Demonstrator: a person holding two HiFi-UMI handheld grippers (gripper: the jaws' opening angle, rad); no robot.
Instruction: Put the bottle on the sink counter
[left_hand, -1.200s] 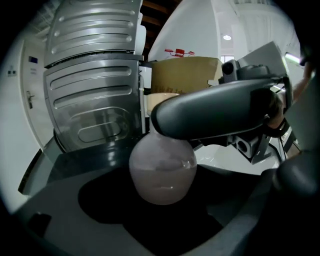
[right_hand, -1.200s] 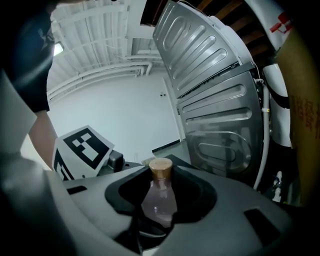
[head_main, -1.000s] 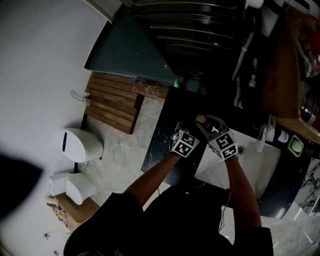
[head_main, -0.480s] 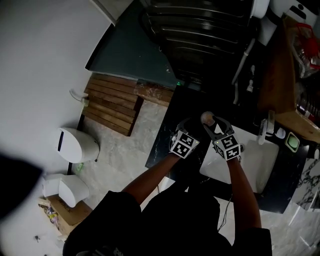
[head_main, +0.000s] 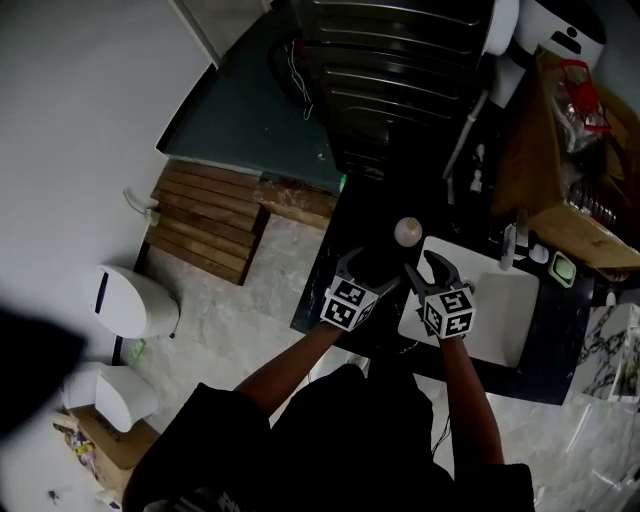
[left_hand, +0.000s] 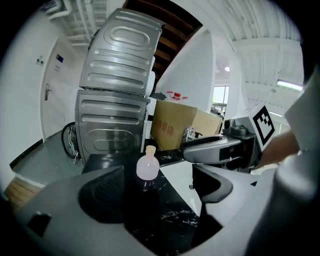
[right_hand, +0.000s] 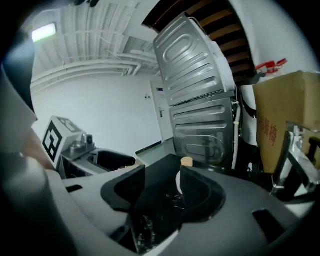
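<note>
A small pale pink bottle (head_main: 407, 232) with a cork stands upright on the black marble sink counter (head_main: 330, 285), free of both grippers. My right gripper (head_main: 425, 268) is open just short of it and holds nothing. In the right gripper view the bottle (right_hand: 185, 162) shows beyond the jaws, half hidden behind the right one. My left gripper (head_main: 370, 268) is open too, beside the right one. In the left gripper view the bottle (left_hand: 148, 167) stands ahead of the wide jaws, and the right gripper (left_hand: 220, 150) reaches in from the right.
A white sink basin (head_main: 500, 305) with a tap (head_main: 511, 246) lies right of the bottle. A ribbed metal appliance (head_main: 400, 60) stands behind the counter and a cardboard box (left_hand: 177, 127) beside it. Below left are a wooden slat mat (head_main: 205, 220) and a toilet (head_main: 125, 300).
The right gripper's jaws have opened off the bottle. Both grippers have drawn back toward me, and the bottle stays standing on the counter.
</note>
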